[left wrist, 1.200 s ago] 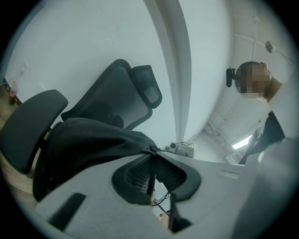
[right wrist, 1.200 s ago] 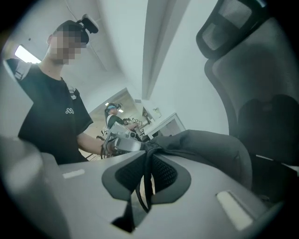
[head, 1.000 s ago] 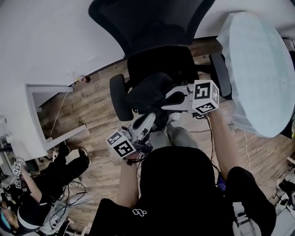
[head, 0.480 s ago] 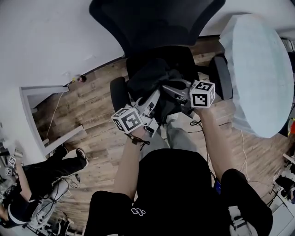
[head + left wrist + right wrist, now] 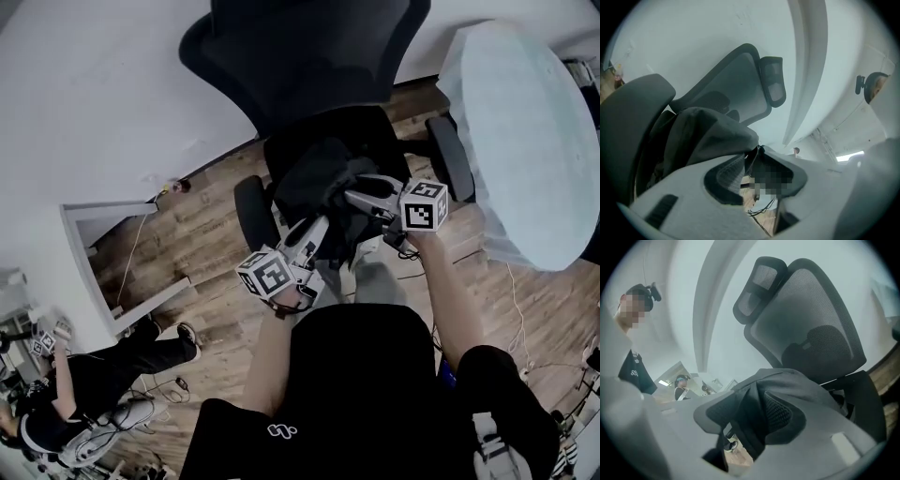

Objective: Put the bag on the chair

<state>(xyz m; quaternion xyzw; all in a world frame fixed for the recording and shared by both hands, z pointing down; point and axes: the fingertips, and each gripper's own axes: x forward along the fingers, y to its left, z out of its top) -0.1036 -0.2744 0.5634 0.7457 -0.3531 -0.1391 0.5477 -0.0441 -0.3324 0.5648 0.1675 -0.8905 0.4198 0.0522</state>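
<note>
The dark bag lies slumped on the seat of the black office chair, in front of its mesh back. My left gripper is at the bag's near left edge. Its jaws are opening, and the floor shows through the gap beside a fold of the bag. My right gripper reaches in from the right, its jaws also opening. A dark strap of the bag still hangs loosely between the pads of the right gripper. The chair back rises behind.
The chair's armrests flank the bag. A large pale round table stands close at the right. A white wall unit is at the left. Another person sits on the wooden floor at lower left, among cables.
The bag went from hanging at the seat's front edge to lying on the seat. Both grippers have drawn back a little toward me, and their jaws have spread apart.
</note>
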